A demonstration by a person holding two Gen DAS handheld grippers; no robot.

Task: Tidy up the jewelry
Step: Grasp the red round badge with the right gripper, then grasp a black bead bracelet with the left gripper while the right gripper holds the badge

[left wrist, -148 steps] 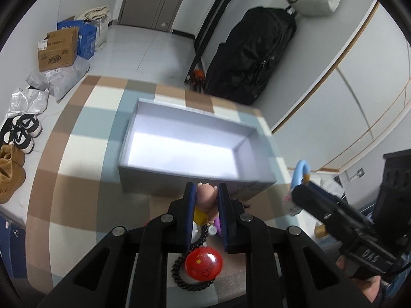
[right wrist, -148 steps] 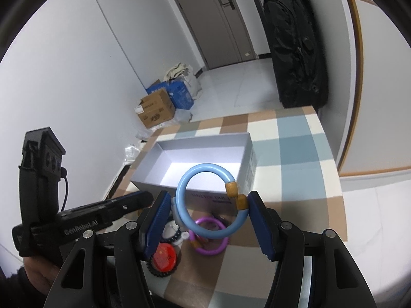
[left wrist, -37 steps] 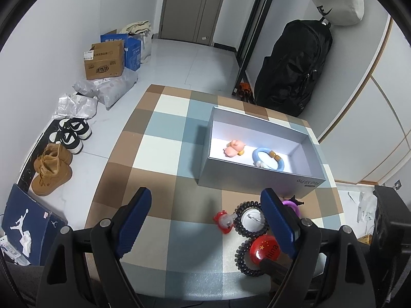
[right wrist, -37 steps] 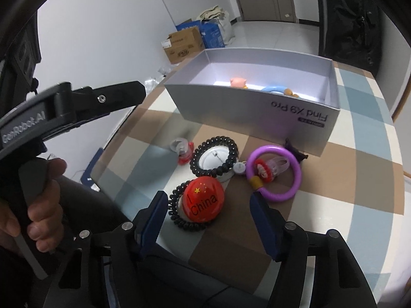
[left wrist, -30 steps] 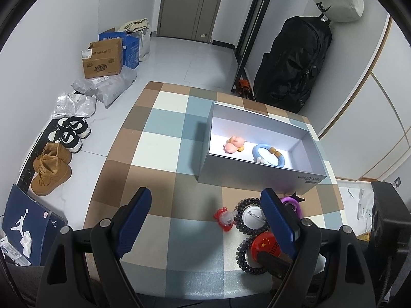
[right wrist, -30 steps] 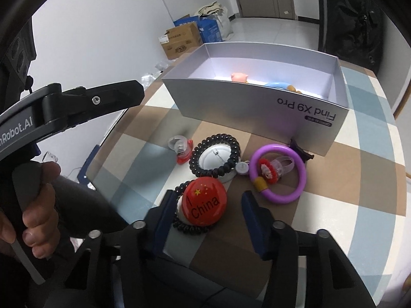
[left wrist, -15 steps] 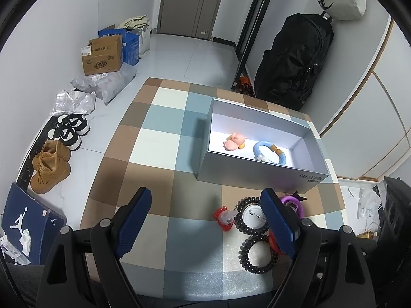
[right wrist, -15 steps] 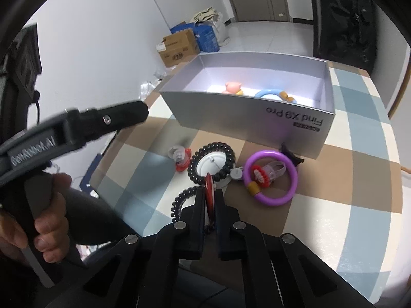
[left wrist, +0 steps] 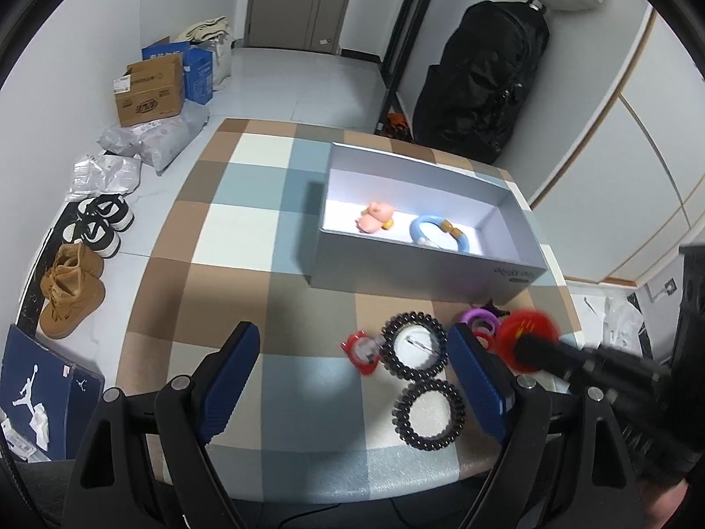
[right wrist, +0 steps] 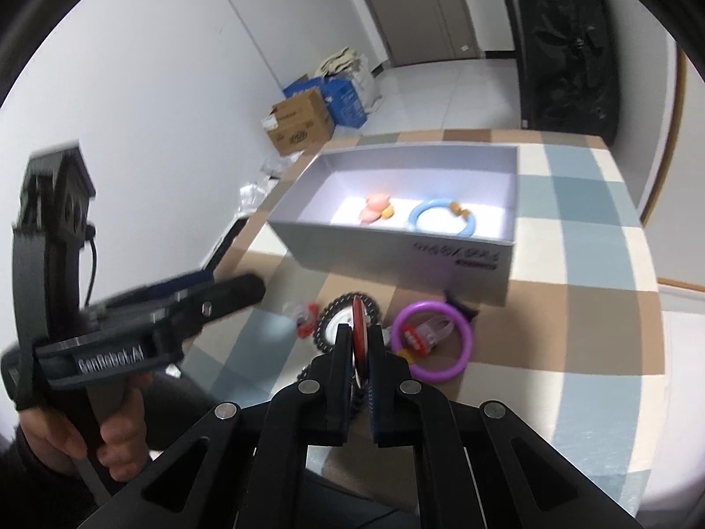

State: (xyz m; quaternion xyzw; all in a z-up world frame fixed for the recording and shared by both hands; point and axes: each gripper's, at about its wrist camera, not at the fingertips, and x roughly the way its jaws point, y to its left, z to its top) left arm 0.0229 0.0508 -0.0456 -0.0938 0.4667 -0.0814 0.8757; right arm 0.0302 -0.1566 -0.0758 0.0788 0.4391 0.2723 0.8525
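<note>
Right gripper angled downward, jaws clamped together, pinching thin red disc edge-on between pads. Left gripper also tilted down, jaws spread wide, nothing between them. Person's left hand wrapped around left gripper's handle, fingers curled on grip, dark sleeve at wrist.

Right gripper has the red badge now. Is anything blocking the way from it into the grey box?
Only the near wall of the grey box stands between; the red badge in the right gripper must clear it. The box is open-topped, with free floor beside the pink charm and blue ring.
</note>
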